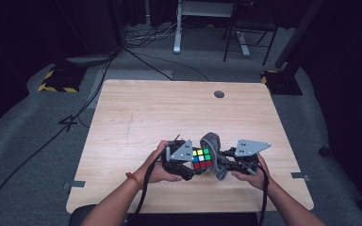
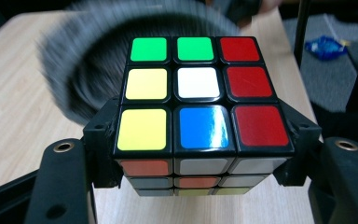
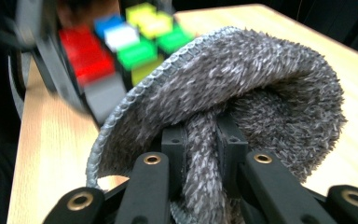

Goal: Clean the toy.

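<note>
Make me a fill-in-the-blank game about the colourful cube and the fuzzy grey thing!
1. The middle square on top of the cube is ____.
2. The left gripper has its fingers shut on the ____.
3. The right gripper pinches a fuzzy pouch whose colour is ____.
4. Everything happens over a table made of ____.

Missing words: white; cube; grey; wood
</note>
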